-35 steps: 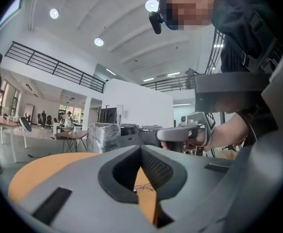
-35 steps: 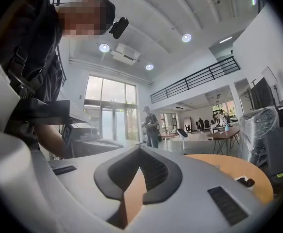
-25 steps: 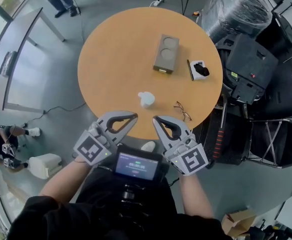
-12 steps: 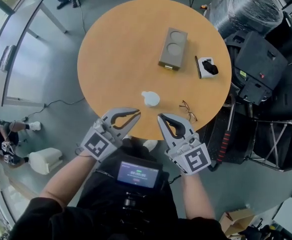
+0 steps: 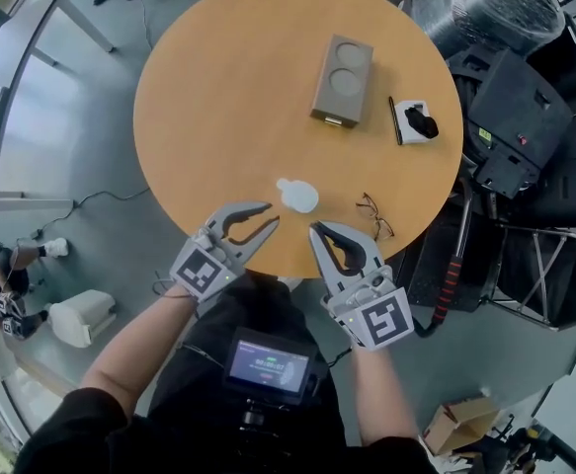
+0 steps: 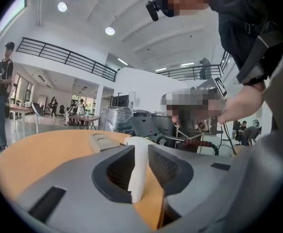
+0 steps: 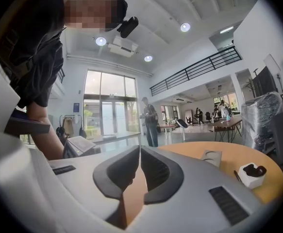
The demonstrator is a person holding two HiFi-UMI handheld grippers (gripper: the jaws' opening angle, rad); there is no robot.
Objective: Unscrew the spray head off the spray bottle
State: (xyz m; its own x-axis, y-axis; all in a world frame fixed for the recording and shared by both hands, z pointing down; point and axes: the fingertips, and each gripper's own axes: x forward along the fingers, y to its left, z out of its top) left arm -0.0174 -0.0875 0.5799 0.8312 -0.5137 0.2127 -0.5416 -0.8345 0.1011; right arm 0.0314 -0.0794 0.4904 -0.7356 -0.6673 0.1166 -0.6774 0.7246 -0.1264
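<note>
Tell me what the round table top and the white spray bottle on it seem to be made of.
Table top: likely wood laminate or veneer; an even orange-tan, matte face with no visible grain or glare. Spray bottle: probably plastic; opaque white, smooth and evenly coloured, though glass cannot be ruled out.

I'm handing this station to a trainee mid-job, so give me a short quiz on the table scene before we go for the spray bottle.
1. True or false: the white plastic spray bottle lies on its side on the round orange wooden table.
2. Whose jaws stand apart? A) left gripper B) right gripper C) both
3. In the head view, what lies right of the bottle, near the table edge?
Key: 1 false, it stands upright. 2 A; its jaws have just been opening, nothing gripped. 3 The thin wire-framed eyeglasses.
</note>
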